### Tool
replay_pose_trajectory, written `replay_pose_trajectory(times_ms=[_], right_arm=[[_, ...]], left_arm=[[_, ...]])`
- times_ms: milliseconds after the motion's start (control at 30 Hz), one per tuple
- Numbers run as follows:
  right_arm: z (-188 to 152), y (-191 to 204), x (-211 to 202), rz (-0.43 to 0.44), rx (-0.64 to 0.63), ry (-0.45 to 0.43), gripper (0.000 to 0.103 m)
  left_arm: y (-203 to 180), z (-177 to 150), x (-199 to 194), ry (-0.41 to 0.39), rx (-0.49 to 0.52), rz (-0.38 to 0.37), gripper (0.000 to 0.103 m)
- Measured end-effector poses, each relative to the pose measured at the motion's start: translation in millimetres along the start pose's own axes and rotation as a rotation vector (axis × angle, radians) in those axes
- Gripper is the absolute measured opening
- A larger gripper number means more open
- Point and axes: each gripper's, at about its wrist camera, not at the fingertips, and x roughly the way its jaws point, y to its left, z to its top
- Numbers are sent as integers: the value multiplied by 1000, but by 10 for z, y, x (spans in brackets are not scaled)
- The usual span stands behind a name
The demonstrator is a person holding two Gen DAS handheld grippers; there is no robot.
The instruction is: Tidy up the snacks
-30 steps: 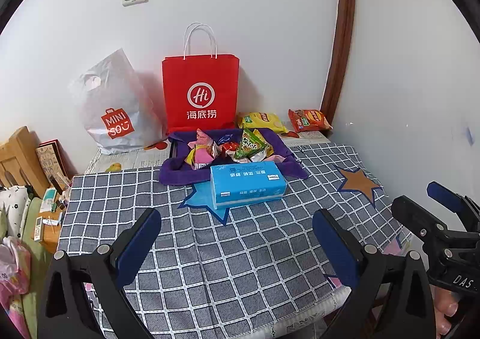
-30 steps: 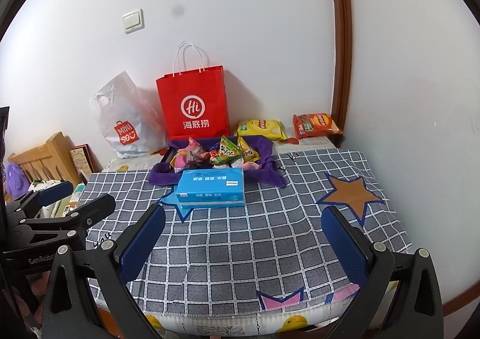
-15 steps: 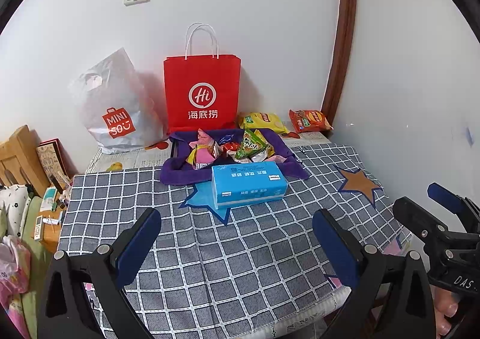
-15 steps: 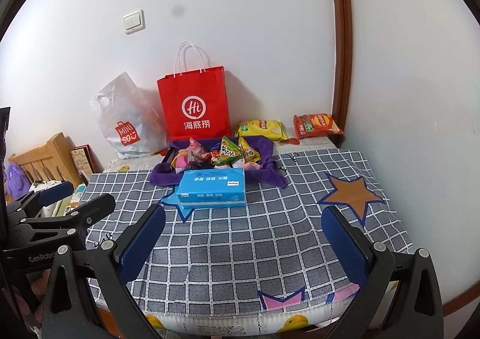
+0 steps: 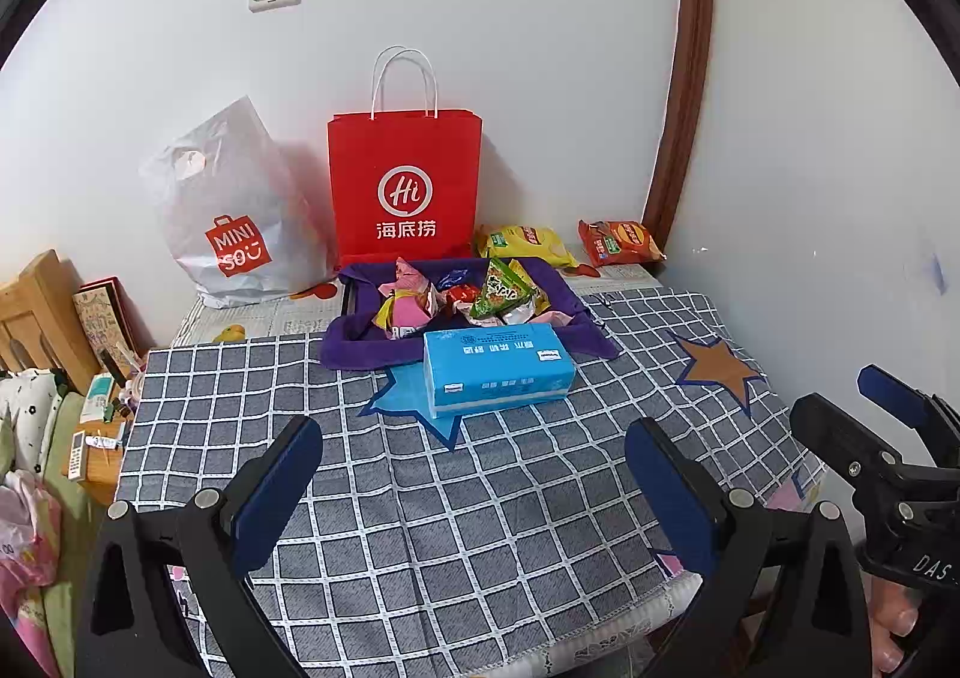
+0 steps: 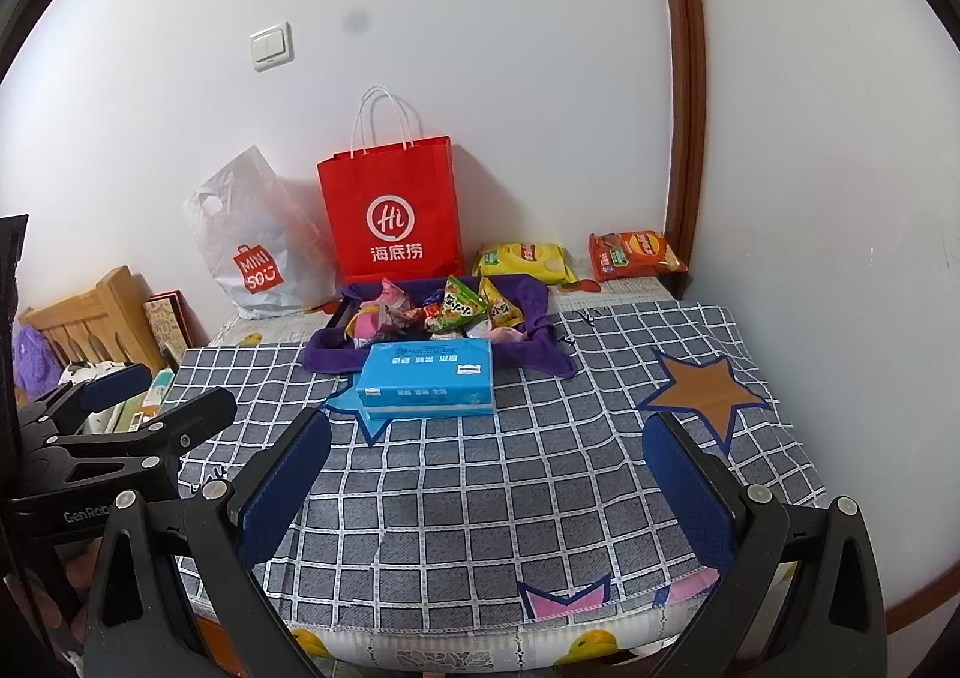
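Scarcely any change from a second ago. Both grippers, left gripper [image 5: 474,492] and right gripper [image 6: 486,492], still low in frame, fingers spread wide, nothing held. Purple tray [image 5: 360,333] at centre, heaped with snack packets [image 5: 474,297]; blue tissue box [image 5: 498,369] touching its near side. Yellow chip bag [image 5: 528,243] and orange chip bag [image 5: 621,243] at upper right, outside the tray. Bare checked cloth [image 5: 456,498] across lower frame to the table edge.

Tissue box [image 5: 497,372] before snack tray [image 5: 354,329]; bags [image 5: 405,186] behind, against wall
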Motion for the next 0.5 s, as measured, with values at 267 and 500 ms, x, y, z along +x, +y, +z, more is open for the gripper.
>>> replay_pose_trajectory(times_ms=[267, 500], right_arm=[[4, -9, -3, 2, 1, 0, 102], [3, -10, -16, 20, 1, -9, 102]], left_arm=[[-5, -9, -1, 0, 1, 0, 102], [-5, -16, 1, -3, 0, 5, 102]])
